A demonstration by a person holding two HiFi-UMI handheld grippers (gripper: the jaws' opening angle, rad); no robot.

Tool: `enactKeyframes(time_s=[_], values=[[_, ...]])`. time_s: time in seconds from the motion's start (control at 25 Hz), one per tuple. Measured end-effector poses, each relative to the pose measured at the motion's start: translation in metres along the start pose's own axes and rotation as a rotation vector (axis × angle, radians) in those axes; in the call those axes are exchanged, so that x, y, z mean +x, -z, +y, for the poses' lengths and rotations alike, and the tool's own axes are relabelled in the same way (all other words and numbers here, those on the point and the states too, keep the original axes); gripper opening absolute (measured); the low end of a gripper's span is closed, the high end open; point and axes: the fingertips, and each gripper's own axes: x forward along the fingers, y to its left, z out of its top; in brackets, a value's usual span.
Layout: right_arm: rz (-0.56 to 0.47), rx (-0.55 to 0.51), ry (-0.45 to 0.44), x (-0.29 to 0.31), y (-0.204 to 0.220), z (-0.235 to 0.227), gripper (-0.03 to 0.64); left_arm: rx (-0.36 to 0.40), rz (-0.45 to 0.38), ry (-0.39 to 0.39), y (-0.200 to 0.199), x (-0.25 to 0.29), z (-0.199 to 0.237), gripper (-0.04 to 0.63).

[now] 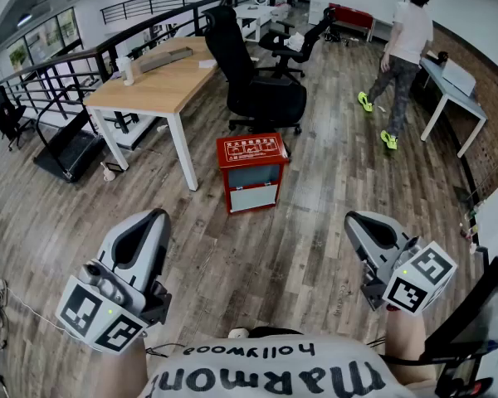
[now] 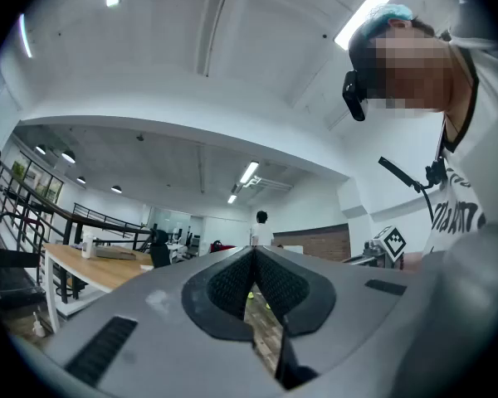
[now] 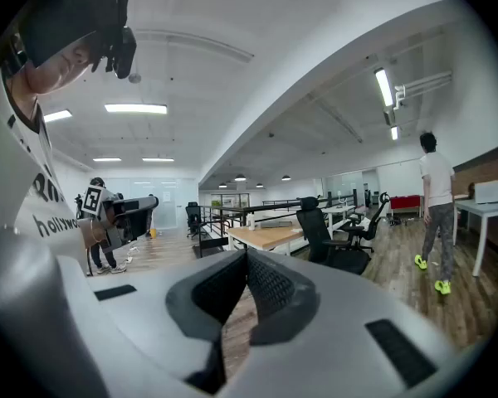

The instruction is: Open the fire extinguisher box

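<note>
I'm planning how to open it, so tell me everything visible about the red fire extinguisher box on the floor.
The fire extinguisher box is a red cabinet, metal by its look, standing upright on short feet on the wooden floor. Its top carries pale print too small to read. Its front holds a pale grey panel in a red frame and looks shut. It stands beside the white leg of the desk, in front of the black office chair. Only the floor seems to touch it.
</note>
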Motion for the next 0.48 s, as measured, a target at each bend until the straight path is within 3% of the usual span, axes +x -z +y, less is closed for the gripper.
enactKeyframes(time_s=[0.28, 0.48], values=[[0.063, -0.072, 0.015, 0.008, 0.013, 0.008, 0.011, -0.008, 0.018, 0.024, 0.008, -0.003, 0.001, 0.006], [0.054, -0.046, 0.005, 0.012, 0.014, 0.014, 0.009, -0.003, 0.024, 0.036, 0.01, -0.005, 0.004, 0.006]])
